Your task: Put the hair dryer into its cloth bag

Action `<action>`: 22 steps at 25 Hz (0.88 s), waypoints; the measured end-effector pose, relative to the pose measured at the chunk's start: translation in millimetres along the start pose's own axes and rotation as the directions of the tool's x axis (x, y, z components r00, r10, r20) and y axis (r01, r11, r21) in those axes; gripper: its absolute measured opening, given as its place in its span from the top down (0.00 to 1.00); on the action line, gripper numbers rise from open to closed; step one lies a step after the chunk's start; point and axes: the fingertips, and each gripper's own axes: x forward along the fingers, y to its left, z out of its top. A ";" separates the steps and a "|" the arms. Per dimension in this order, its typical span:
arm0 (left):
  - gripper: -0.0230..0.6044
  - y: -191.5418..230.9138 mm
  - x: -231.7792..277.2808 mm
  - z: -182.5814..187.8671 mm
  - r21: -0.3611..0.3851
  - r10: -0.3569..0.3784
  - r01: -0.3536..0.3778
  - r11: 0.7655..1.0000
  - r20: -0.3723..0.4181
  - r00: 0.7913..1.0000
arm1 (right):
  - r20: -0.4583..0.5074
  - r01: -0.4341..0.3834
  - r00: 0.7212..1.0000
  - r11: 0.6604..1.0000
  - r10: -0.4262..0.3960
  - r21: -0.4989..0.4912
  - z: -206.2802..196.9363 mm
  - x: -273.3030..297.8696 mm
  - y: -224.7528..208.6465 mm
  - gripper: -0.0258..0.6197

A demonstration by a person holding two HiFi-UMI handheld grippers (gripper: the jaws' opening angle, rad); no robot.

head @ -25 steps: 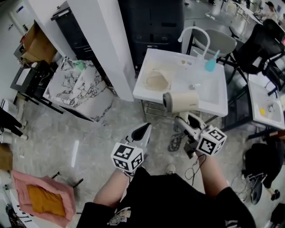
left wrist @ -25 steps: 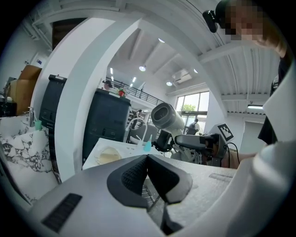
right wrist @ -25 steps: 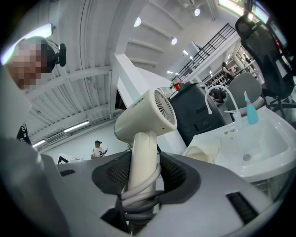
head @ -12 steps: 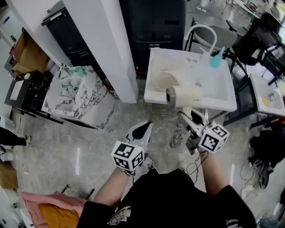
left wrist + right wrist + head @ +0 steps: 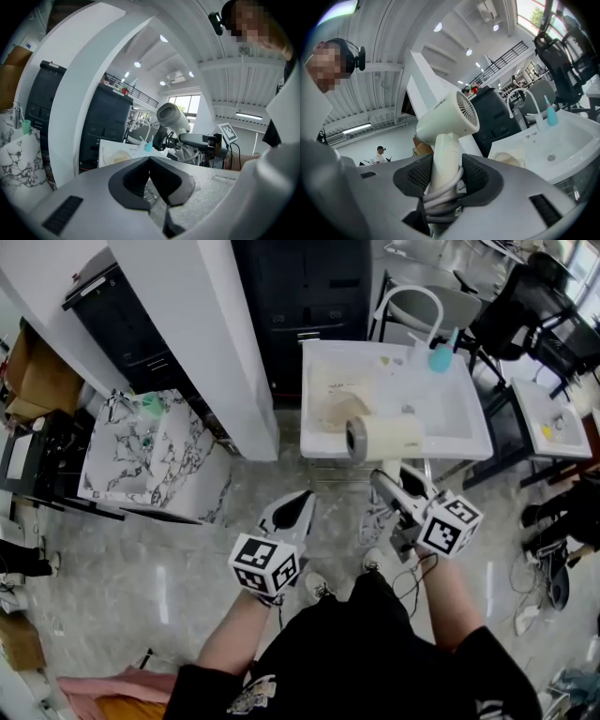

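The dryer [image 5: 384, 437] hangs above the front edge of the sink [image 5: 464, 418], its cord-wrapped handle grasped by the right gripper [image 5: 396, 484]; the bag [image 5: 337, 410] lies crumpled in it. The left gripper [image 5: 298, 512] is clenched, empty — unless it spreads the bag's mouth, the dryer may snag.

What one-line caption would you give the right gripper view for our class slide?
The right gripper clamps the cream hair dryer by its cord-wrapped handle, with a white sink beyond.
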 end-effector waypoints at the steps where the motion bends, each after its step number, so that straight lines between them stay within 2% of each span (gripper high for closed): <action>1: 0.96 0.6 1.2 0.1 0.000 -0.006 0.006 1.000 0.000 1.000 | 0.004 0.004 1.000 1.000 -0.004 -0.001 0.8 -0.1 -0.4 0.68; 10: 0.96 11.3 23.0 6.1 0.002 -0.018 0.018 1.000 -0.005 1.000 | 0.028 0.035 0.999 0.999 -0.035 0.001 21.1 8.4 -24.3 0.68; 22: 0.96 27.5 93.9 23.6 -0.006 0.028 -0.028 1.000 -0.013 1.000 | 0.013 -0.004 1.000 1.000 0.004 0.017 58.3 38.0 -88.8 0.68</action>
